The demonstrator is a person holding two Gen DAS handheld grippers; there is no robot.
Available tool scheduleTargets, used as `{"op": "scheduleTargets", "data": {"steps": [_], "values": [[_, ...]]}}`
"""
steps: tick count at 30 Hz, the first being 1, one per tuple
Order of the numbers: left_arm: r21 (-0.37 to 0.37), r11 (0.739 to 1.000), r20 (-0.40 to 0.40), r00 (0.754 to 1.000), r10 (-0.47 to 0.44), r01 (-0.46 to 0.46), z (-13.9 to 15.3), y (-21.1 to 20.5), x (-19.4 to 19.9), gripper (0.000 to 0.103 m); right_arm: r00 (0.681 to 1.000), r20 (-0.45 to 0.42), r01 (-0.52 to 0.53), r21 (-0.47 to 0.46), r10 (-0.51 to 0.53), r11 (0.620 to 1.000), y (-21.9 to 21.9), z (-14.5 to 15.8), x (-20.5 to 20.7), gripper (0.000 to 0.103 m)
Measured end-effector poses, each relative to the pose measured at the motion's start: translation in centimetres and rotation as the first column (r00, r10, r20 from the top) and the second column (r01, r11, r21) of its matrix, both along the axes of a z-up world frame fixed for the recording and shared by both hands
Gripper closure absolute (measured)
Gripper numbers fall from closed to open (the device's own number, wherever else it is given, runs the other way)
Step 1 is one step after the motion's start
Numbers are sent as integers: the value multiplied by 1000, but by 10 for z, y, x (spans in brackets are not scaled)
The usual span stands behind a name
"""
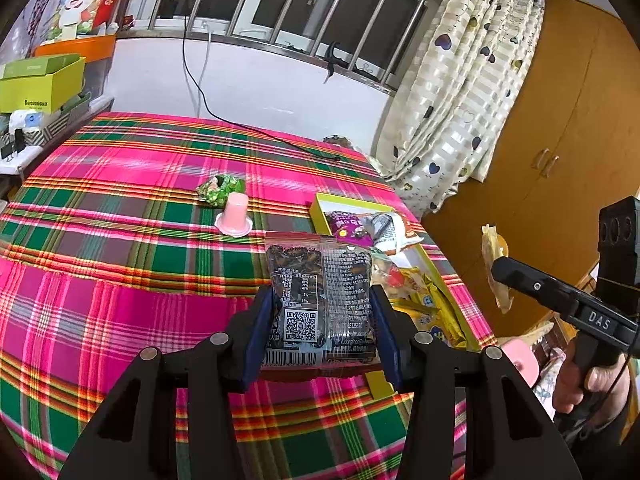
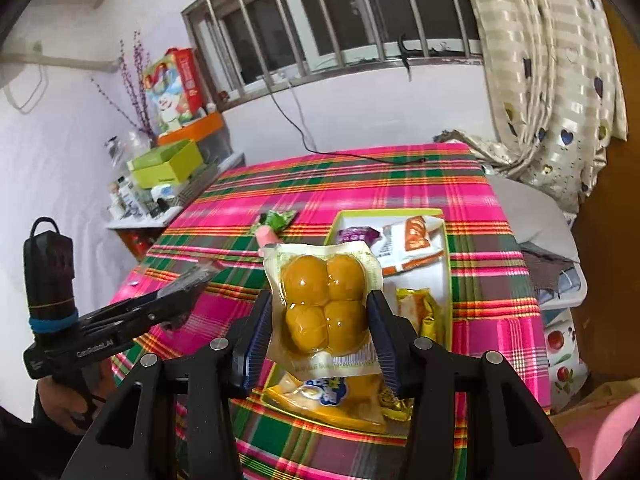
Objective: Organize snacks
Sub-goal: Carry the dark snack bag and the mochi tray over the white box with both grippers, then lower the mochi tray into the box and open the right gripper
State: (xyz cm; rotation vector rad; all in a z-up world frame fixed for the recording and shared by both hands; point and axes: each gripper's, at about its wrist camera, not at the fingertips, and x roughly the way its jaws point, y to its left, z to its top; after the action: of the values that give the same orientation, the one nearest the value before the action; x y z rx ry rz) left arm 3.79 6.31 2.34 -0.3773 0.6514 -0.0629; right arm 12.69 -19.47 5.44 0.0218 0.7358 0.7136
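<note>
My left gripper point(image 1: 322, 312) is shut on a dark snack packet point(image 1: 320, 300) with a QR code, held above the plaid table beside the yellow-green tray point(image 1: 318, 204). My right gripper point(image 2: 322, 316) is shut on a clear vacuum pack of yellow balls point(image 2: 324, 304), held above the same tray point(image 2: 446, 248). The tray holds a purple packet point(image 2: 356, 235), a white-orange packet point(image 2: 412, 248) and yellow packets point(image 2: 420, 308). A pink jelly cup point(image 1: 235, 216) and a green wrapped candy point(image 1: 219, 190) lie on the cloth, left of the tray.
A black cable point(image 1: 280, 136) runs across the far side of the table. A side shelf with green boxes point(image 1: 40, 80) stands at the left. A curtain point(image 1: 472, 80) and a wooden wardrobe point(image 1: 560, 140) are at the right.
</note>
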Motion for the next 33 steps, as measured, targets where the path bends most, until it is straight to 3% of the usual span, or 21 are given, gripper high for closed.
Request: {"op": "scheduleTargets", "data": {"steps": [33], "values": [[24, 989, -36, 989, -143, 144, 0, -52, 38, 55, 997, -69, 29, -2, -29, 1000, -12, -30, 23, 57]]}}
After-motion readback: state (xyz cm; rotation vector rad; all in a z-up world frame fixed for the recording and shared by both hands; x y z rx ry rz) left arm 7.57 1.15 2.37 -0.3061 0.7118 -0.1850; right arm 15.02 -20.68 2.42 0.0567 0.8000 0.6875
